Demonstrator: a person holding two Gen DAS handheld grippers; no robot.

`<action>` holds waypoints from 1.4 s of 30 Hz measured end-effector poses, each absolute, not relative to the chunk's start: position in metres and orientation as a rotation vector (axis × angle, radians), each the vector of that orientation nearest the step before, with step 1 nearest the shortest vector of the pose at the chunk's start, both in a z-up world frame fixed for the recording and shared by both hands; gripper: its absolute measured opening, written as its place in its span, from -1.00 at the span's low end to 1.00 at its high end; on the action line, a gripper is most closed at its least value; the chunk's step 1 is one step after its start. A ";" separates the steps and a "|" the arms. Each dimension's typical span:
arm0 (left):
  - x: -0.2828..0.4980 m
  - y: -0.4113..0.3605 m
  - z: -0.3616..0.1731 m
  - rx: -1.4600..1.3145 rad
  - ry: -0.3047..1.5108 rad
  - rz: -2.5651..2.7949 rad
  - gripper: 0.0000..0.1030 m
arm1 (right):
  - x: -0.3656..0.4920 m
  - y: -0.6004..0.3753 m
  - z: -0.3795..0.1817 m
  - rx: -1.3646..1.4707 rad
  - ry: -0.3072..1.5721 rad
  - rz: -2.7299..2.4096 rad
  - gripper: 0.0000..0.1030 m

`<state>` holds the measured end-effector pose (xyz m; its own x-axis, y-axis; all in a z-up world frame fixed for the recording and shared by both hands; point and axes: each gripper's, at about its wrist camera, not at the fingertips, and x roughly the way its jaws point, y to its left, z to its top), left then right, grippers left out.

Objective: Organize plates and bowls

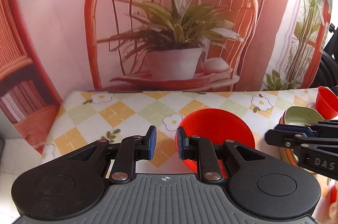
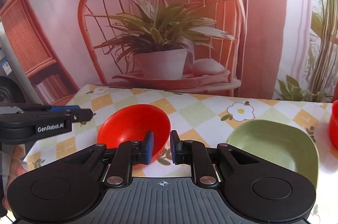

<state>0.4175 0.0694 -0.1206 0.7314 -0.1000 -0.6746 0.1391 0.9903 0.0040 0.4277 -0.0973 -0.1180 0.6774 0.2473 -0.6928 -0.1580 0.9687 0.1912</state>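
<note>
Left wrist view: left gripper (image 1: 166, 142), jaws apart and empty, hovers beside the red bowl (image 1: 217, 131) on the counter (image 1: 118, 112).

Right wrist view: right gripper (image 2: 161, 146), jaws apart, straddles that bowl's rim; green plate (image 2: 274, 145) right of it. Nothing looks stacked yet.

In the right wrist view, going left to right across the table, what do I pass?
Left gripper → tilted red bowl → white flower print on the tablecloth → green plate → second red bowl at the right edge.
</note>
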 end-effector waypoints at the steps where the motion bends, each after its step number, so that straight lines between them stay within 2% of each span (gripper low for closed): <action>1: 0.419 0.070 -0.124 0.047 0.745 -0.131 -0.59 | 0.433 -0.096 -0.123 0.118 0.807 0.217 -0.66; 11: 0.430 0.069 -0.147 0.010 0.780 -0.107 -0.59 | 0.452 -0.085 -0.150 0.140 0.877 0.161 -0.63; 17: 0.429 0.062 -0.156 0.007 0.811 -0.138 -0.59 | 0.448 -0.082 -0.152 0.153 0.885 0.158 -0.78; 22: 0.420 0.062 -0.160 -0.023 0.821 -0.164 -0.71 | 0.441 -0.083 -0.150 0.181 0.886 0.147 -0.80; 34: 0.366 0.076 -0.142 -0.123 0.805 -0.142 -0.74 | 0.391 -0.090 -0.129 0.285 0.860 0.193 -0.82; 42: 0.324 0.052 -0.117 -0.119 0.750 -0.147 -0.74 | 0.343 -0.115 -0.111 0.357 0.788 0.180 -0.84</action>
